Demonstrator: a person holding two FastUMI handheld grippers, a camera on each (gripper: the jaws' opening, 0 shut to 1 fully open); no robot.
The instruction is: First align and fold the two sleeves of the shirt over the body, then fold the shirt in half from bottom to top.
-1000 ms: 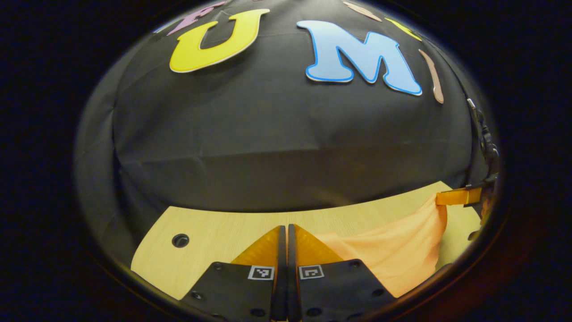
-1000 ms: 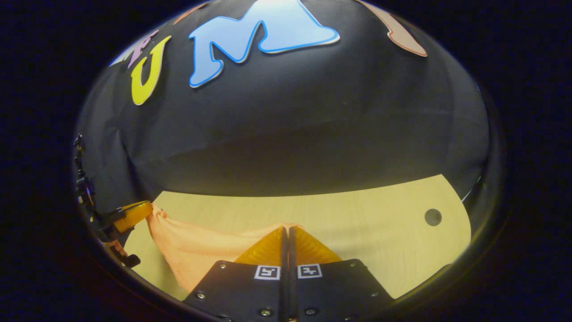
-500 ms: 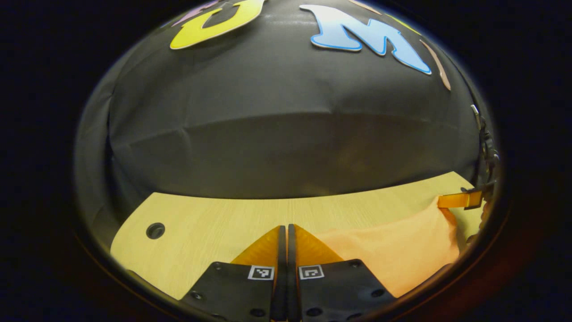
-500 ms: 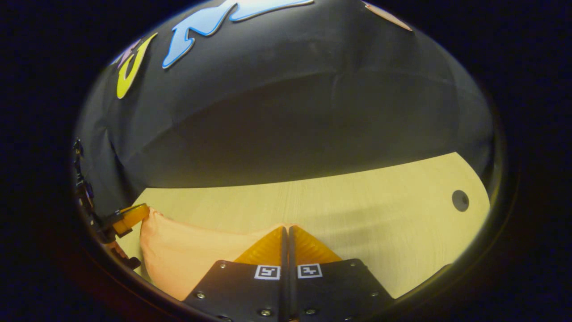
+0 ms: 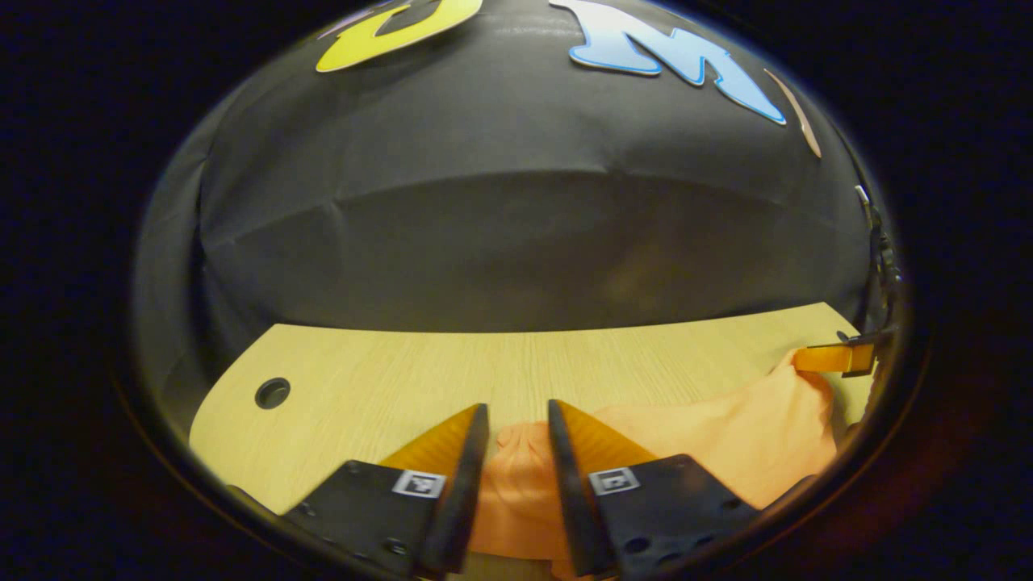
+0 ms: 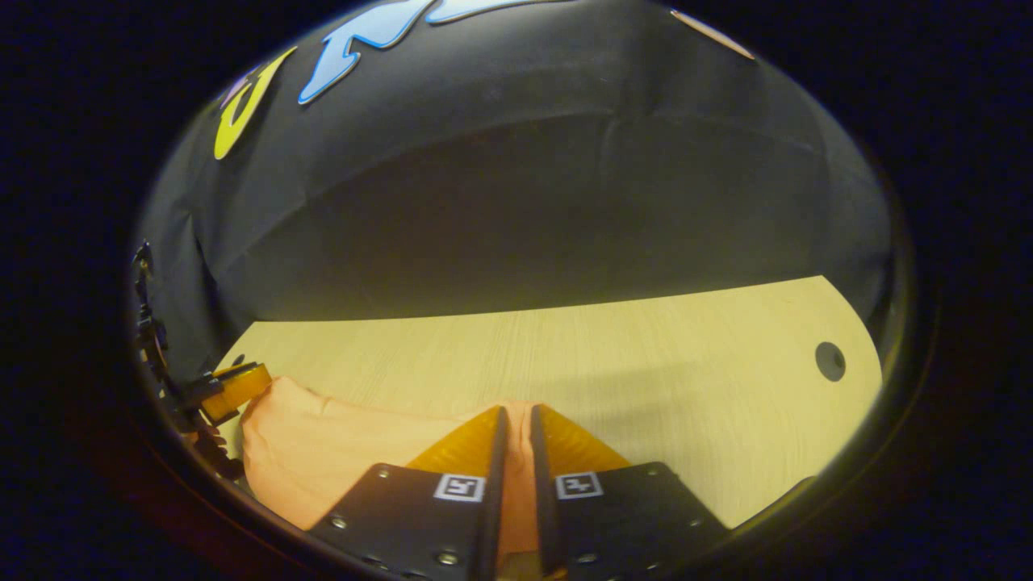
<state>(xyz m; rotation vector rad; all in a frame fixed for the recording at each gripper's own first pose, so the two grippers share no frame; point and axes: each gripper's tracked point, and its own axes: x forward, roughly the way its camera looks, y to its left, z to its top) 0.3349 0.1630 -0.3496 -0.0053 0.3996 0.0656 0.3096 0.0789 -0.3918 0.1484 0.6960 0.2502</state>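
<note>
Final bottom-to-top fold looks laid: shirt (image 5: pixel 726 444) lies on desk (image 5: pixel 387 387) under/between both claws, left claw (image 5: pixel 518 420) wide apart, right claw (image 6: pixel 516 421) slightly apart w/ cloth between, only letting go left.

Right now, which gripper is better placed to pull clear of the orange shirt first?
Probably the left. The left gripper has its fingers spread wide, with the orange shirt lying loose between them. The right gripper has its fingers only narrowly parted, with fabric filling the gap.
</note>
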